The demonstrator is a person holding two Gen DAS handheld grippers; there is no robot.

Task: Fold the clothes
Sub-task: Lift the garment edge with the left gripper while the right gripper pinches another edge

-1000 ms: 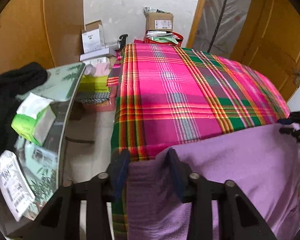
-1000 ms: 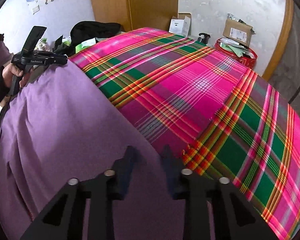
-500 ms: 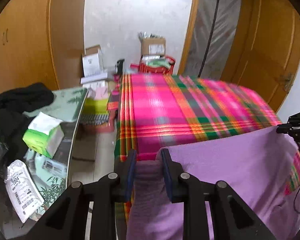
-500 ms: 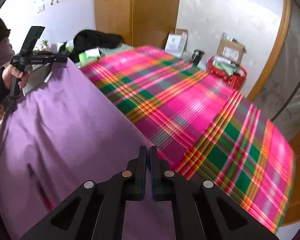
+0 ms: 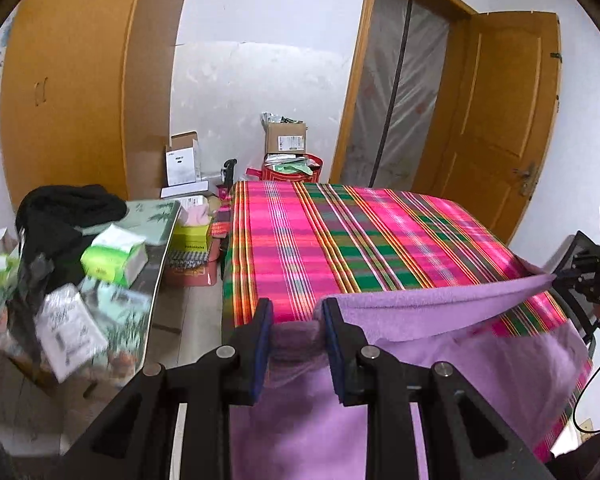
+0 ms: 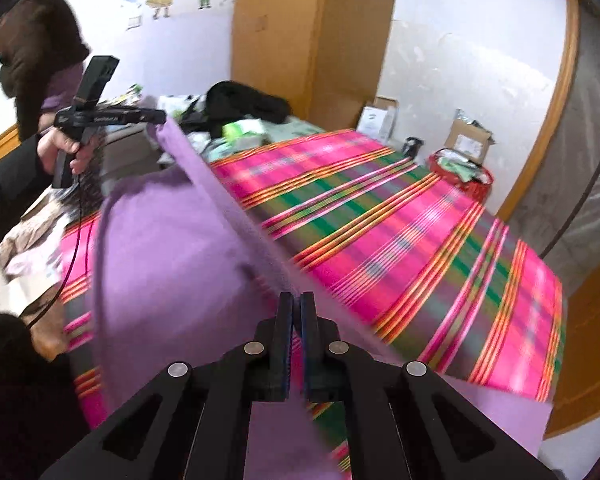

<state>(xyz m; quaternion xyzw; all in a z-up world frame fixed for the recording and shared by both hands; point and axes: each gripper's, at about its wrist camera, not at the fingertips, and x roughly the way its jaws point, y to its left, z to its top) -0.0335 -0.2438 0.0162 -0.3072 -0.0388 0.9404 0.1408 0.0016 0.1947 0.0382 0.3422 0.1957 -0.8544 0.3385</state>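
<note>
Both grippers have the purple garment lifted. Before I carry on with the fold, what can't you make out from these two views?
- What kind of garment the purple garment is: its lower part runs off the bottom edge in both views.
- Its hanging hem, left wrist view: hidden behind the left gripper.
- The cloth nipped in the right gripper: motion-blurred.
- Print on the white packet: blurred.

Lilac-purple garment [image 5: 440, 320], plain; bedcover [image 5: 340, 240] in hot-pink plaid with green bands and orange-yellow stripes; both grippers black with blue pads [image 5: 265, 344]; wardrobe [image 5: 68, 92] and door [image 5: 500, 120] orange-brown wood; walls white; black clothing heap [image 5: 64, 208]; green tissue pack [image 5: 112, 254]; red basket [image 6: 464, 176].
</note>
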